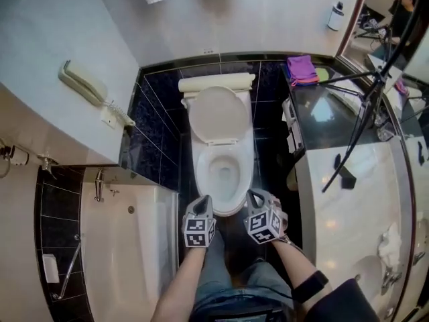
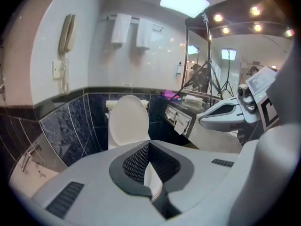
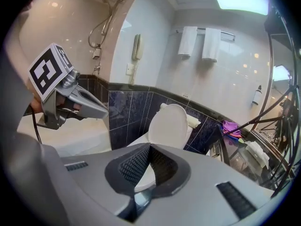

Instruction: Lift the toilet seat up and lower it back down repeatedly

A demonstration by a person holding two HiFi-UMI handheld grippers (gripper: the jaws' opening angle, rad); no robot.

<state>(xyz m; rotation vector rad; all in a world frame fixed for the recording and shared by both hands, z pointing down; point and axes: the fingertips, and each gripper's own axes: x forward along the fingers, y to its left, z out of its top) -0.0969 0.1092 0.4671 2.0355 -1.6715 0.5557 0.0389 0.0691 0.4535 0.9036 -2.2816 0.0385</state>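
Observation:
The white toilet (image 1: pixel 224 173) stands in the middle of the head view. Its lid (image 1: pixel 218 116) is raised against the tank, and it also shows upright as the lid (image 2: pixel 128 121) and the lid (image 3: pixel 169 126) in the gripper views. A white ring lies flat round the open bowl; I cannot tell whether it is the seat or the bare rim. My left gripper (image 1: pixel 202 201) and right gripper (image 1: pixel 257 196) hover side by side at the bowl's front edge. Both are shut and empty, touching nothing. Each pair of jaws meets at the tip, as seen on the left gripper (image 2: pixel 149 145) and the right gripper (image 3: pixel 149 148).
A bathtub (image 1: pixel 127 247) lies to the left. A counter (image 1: pixel 348 200) with a basin stands to the right, a tripod (image 1: pixel 365 113) leaning over it. A wall phone (image 1: pixel 84 82), a rolled towel (image 1: pixel 216 82) on the tank, a purple cloth (image 1: pixel 301 69) and paper holders (image 1: pixel 291 123) surround the toilet.

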